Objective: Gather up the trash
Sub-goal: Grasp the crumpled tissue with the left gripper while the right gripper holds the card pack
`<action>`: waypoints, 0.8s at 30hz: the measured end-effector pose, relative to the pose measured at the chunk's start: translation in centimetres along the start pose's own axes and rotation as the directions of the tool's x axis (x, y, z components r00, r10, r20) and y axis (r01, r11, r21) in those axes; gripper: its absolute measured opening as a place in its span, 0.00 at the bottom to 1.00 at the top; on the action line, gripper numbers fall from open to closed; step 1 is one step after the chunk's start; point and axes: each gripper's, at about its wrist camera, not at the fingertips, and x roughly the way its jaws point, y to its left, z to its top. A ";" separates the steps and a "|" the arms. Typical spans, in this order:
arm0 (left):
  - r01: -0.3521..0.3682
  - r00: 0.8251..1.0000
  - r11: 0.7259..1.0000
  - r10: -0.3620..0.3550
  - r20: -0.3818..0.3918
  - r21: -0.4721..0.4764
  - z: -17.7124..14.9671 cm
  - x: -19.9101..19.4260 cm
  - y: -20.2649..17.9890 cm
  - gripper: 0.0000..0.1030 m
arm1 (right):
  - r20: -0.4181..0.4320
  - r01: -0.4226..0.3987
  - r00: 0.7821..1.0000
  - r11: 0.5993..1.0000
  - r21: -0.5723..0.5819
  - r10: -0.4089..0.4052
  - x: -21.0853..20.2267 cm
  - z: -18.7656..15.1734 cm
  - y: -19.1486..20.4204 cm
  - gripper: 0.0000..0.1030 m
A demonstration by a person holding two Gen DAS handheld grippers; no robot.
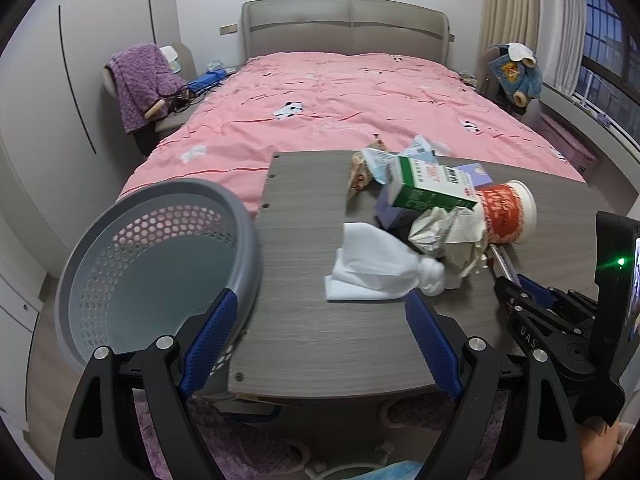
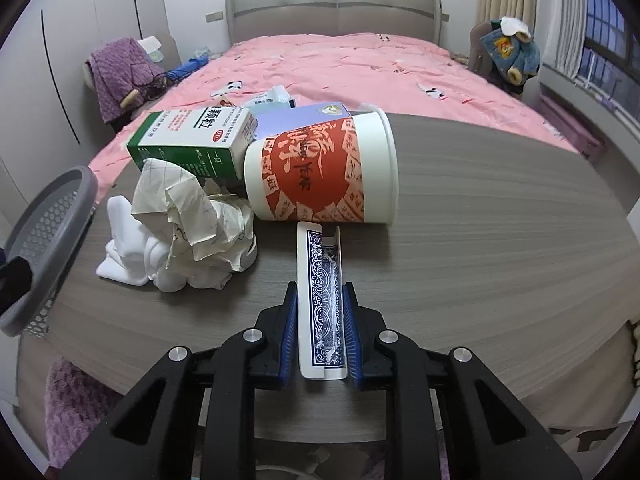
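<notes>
Blue-backed card (image 2: 322, 304) pinched in my right gripper (image 2: 322, 336); left gripper (image 1: 320, 340) open, empty. I'd lift straight, clearing the cup (image 2: 320, 170), toward basket (image 1: 240, 216).

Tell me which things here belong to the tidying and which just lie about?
Job: grey perforated plastic basket; red-and-white paper cup; green-and-white carton; crumpled cream paper; white tissue; blue-backed card in right tongs.
Lying about: pink bed cover; purple blanket.

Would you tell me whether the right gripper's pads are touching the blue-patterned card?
Touching: the right wrist view shows the right gripper with both blue pads pressed against the bent card.
</notes>
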 end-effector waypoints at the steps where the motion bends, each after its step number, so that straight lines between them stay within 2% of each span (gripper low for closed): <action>1: 0.006 1.000 1.000 -0.006 0.000 0.005 0.0 0.0 -0.3 0.80 | 0.002 -0.010 1.000 1.000 0.005 0.010 -0.2 -0.1 -0.3 0.19; 10: 0.080 0.997 0.996 -0.080 -0.012 0.026 0.7 0.7 -2.6 0.80 | 0.034 -0.078 0.997 0.996 0.048 0.076 -3.3 -0.8 -2.6 0.19; 19: 0.133 0.991 0.988 -0.132 -0.011 0.077 1.6 1.7 -6.5 0.80 | 0.052 -0.085 0.996 0.991 0.108 0.079 -4.1 -0.9 -5.8 0.19; 24: 0.150 0.989 0.986 -0.148 -0.028 0.069 2.3 3.6 -8.0 0.80 | 0.047 -0.091 0.995 0.987 0.133 0.086 -4.0 -1.5 -7.3 0.19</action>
